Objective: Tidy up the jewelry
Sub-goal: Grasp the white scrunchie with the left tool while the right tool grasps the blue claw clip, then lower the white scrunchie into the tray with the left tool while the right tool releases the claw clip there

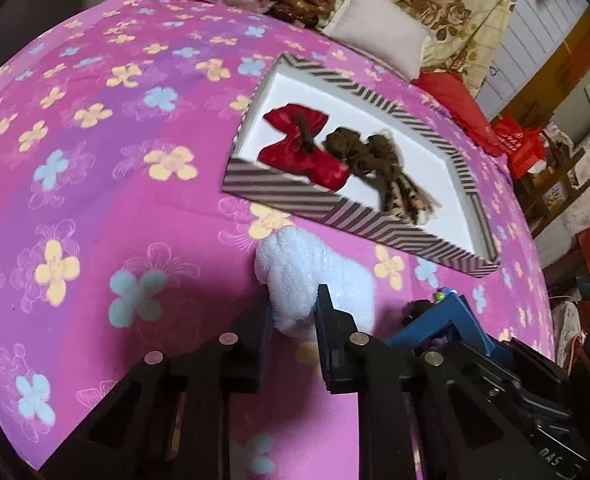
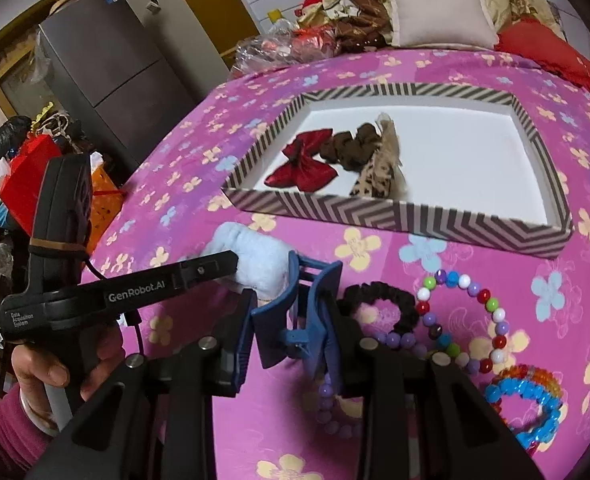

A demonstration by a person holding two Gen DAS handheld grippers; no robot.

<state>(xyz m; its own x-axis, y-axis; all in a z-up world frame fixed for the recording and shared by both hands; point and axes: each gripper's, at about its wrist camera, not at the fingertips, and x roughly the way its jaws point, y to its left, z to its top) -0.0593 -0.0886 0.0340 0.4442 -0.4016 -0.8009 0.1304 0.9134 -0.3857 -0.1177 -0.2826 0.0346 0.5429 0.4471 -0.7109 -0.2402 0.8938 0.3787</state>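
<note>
Jewelry half sorted: red bow [image 2: 301, 160] and brown scrunchie [image 2: 351, 148] boxed ahead; left gripper [image 1: 295, 312] clamping white scrunchie [image 1: 315, 280], right gripper [image 2: 291, 320] clamping blue claw clip [image 2: 295, 308]; bead bracelets [image 2: 463, 320] waiting rightward.

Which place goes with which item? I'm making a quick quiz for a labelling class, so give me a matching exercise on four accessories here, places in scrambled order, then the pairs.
Items:
1. red bow
2. blue claw clip
3. white fluffy scrunchie
4. multicoloured bead bracelet

Places:
A. between the right gripper's fingers
B. lying on the pink flowered bedspread, beside the black scrunchie
C. inside the striped tray, next to the brown scrunchie
D. between the left gripper's fingers

Pairs: 1-C, 2-A, 3-D, 4-B
</note>
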